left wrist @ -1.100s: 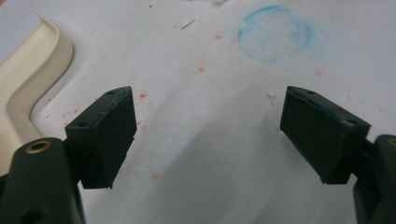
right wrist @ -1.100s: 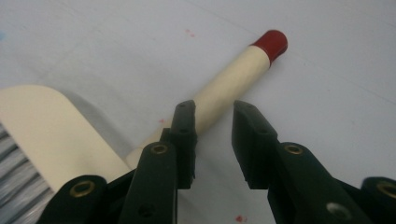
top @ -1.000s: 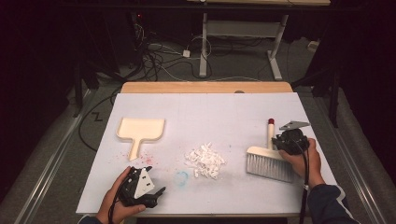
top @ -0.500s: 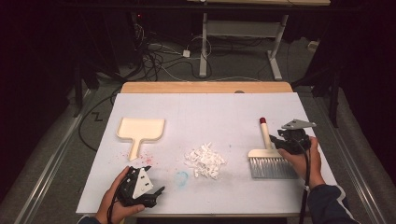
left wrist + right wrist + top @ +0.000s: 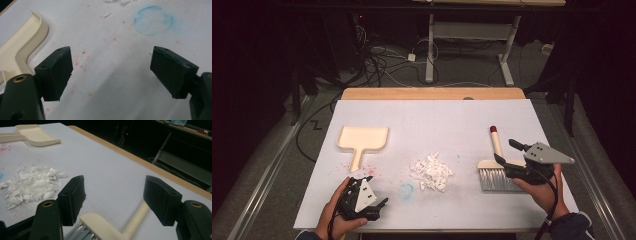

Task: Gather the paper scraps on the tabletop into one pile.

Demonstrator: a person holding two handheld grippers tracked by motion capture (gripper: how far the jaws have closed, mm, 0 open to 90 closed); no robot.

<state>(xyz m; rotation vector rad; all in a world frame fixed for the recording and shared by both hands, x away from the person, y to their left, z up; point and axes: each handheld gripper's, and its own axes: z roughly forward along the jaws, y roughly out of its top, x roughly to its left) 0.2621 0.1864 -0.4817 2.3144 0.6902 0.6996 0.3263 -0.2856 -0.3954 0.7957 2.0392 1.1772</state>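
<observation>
A cream brush (image 5: pixel 494 170) with grey bristles and a red-tipped handle lies flat at the table's right. My right gripper (image 5: pixel 506 151) hovers just right of it, and its jaws have just been opening. In the right gripper view the brush (image 5: pixel 100 225) lies below the right gripper (image 5: pixel 115 192), untouched by either pad. A heap of white paper scraps (image 5: pixel 432 171) sits mid-table, and a cream dustpan (image 5: pixel 362 140) lies at the left. My left gripper (image 5: pixel 379 209) rests near the front edge. The left gripper (image 5: pixel 111 67) is open over bare table, with the dustpan (image 5: pixel 22 47) beside it.
A white sheet (image 5: pixel 437 115) covers the table, with a wooden edge (image 5: pixel 432 93) at the back. A blue chalk ring (image 5: pixel 406 191) and red specks (image 5: pixel 367 170) mark the sheet near my left hand. Cables and desk legs stand on the dark floor beyond.
The right gripper has let go of the brush handle, opened, and drawn back to the right and up. The brush now lies flat. The left hand has stayed put.
</observation>
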